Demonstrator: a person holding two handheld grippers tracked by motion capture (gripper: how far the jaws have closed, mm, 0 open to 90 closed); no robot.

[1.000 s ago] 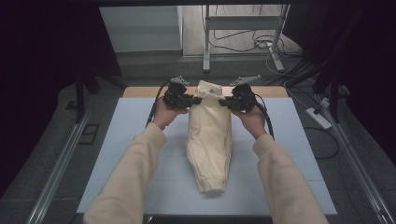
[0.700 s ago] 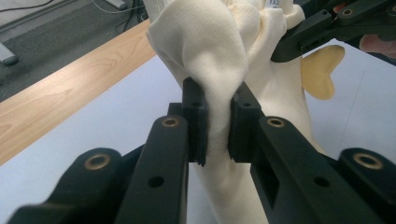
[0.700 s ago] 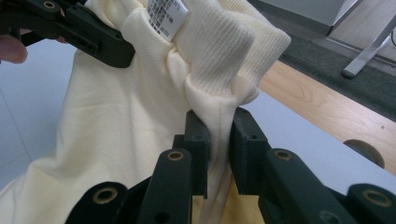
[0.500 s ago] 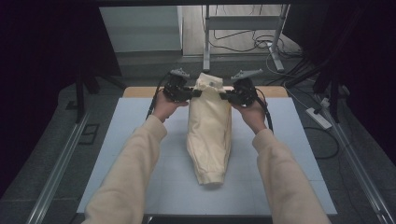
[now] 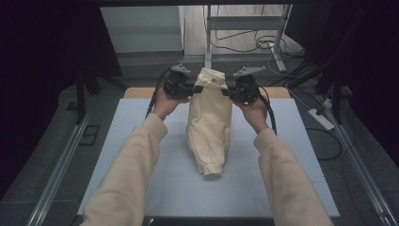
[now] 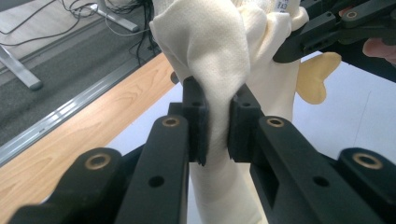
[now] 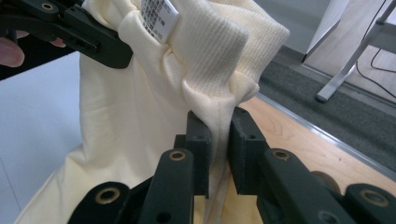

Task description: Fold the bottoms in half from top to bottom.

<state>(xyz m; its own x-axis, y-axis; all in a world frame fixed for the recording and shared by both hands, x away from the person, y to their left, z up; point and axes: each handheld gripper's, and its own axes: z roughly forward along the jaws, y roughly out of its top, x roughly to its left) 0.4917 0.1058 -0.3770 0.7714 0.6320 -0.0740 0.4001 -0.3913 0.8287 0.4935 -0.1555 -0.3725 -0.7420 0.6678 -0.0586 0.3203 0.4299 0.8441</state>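
The pale blue table mat (image 5: pixel 141 141) runs out of the high view at its near edge, where the person's cream sleeves cover its lower corners, and a strip of wooden tabletop (image 5: pixel 136 92) shows beyond its far edge. Over the mat's middle hangs the cream garment (image 5: pixel 209 127), lifted by its upper end with its lower, ribbed end (image 5: pixel 210 168) resting on the mat (what kind of garment it is cannot be told, since it is bunched and folded on itself). The left gripper (image 5: pixel 192 88) pinches the cloth's upper left edge and the right gripper (image 5: pixel 227 91) its upper right edge, the two well apart with the gathered top between them. In the left gripper view the jaws are pressed onto a fold of the cloth (image 6: pixel 218 135), which hides the pads' faces; the cloth's lower part is cut off by the gripper's body. In the right gripper view the jaws likewise clamp a ribbed fold (image 7: pixel 217 126), and a small white label (image 7: pixel 159 16) sits near the top, its print too small to read.
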